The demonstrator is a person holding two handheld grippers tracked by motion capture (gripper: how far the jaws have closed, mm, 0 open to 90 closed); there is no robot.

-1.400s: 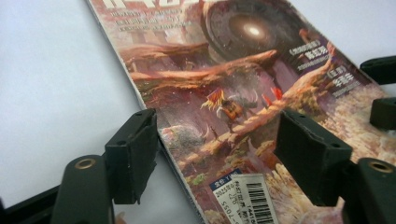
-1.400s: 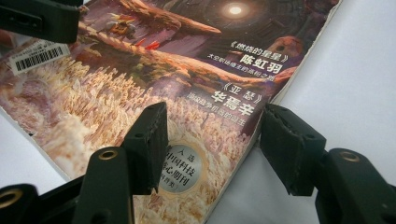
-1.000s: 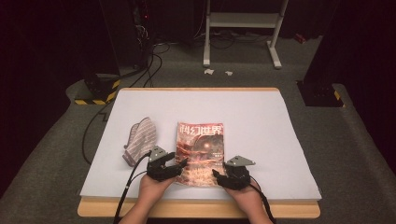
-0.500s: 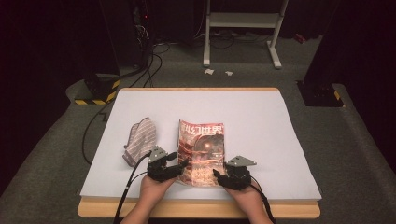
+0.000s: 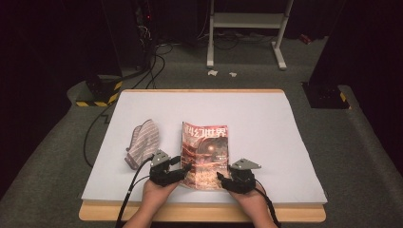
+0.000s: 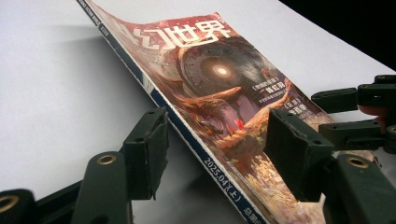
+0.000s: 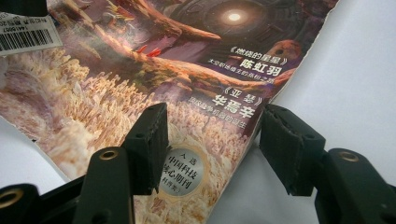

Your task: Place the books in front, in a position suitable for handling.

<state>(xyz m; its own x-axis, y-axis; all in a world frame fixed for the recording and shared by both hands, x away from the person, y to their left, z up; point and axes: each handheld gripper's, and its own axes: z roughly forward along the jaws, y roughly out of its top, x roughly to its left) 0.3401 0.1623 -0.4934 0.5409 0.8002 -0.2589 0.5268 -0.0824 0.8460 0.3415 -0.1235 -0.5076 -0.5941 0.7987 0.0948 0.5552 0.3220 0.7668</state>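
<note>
Magazine [image 5: 205, 154] near corners masked by left gripper [image 5: 186, 169] and right gripper [image 5: 221, 176], jaws parted astride its edges, left's just narrowed, striped mitt [image 5: 142, 141] lying alongside.

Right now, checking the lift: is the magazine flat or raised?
Raised at its spine side: the magazine tilts, shadow beneath, between the left tongs.

Dim room, table [image 5: 285, 142] lit from above — soft shadows, slight glare (magazine [image 6: 219, 70] cover), near claws blurred.
</note>
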